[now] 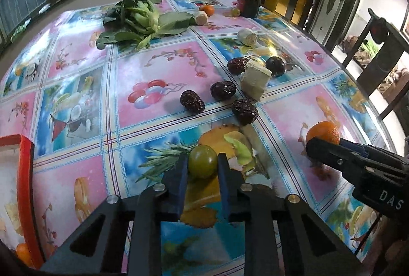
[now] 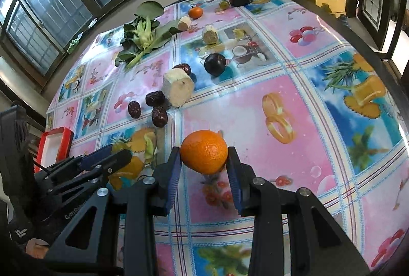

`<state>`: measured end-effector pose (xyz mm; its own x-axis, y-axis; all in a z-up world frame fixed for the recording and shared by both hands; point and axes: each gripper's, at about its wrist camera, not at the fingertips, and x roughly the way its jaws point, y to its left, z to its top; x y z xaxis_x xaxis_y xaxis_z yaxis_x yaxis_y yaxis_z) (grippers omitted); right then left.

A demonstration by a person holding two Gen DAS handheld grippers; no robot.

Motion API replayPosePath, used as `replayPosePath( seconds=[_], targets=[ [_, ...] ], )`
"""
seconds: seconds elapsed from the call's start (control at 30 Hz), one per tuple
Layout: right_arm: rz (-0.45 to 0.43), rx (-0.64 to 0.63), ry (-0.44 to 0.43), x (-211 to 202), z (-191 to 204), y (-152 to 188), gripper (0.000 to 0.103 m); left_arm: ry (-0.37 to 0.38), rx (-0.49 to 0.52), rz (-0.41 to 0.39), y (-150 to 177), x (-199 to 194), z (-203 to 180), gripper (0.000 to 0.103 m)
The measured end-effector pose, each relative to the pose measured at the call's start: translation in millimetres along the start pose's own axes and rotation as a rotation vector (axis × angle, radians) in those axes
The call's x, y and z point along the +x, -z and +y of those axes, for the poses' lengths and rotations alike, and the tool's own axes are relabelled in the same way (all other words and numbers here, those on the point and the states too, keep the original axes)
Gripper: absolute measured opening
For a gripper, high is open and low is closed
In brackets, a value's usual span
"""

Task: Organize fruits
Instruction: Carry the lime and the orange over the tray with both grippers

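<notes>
At lower centre of each view, my left gripper (image 1: 203,161) clasps a grape (image 1: 203,164) and my right gripper (image 2: 204,157) an orange (image 2: 204,155), both closed snugly for carrying to the red tray (image 1: 25,173).

Dates (image 1: 219,99) mid-table (image 1: 158,66), greens (image 1: 143,18) behind, box (image 1: 23,189) far left, orange (image 2: 204,152) right of grape (image 1: 202,161).

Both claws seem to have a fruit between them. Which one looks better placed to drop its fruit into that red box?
Probably the left gripper. It holds the green grape, and the red box sits on its side. The right gripper, on the orange, would have to cross over.
</notes>
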<state>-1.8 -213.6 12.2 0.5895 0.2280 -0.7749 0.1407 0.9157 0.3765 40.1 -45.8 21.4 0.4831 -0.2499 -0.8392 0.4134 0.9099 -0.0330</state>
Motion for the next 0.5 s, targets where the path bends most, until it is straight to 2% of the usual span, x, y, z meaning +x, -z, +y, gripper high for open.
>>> replayPosePath(
  seconds=[0.3,0.5],
  targets=[
    [0.007,-0.007,0.005,1,-1,3,0.037,0.01,-0.035,0.006,-2,0,4,0.02],
    [0.0,-0.022,0.003,-3,5,4,0.037,-0.016,-0.087,-0.034,-1,-26,19,0.02]
  ],
)
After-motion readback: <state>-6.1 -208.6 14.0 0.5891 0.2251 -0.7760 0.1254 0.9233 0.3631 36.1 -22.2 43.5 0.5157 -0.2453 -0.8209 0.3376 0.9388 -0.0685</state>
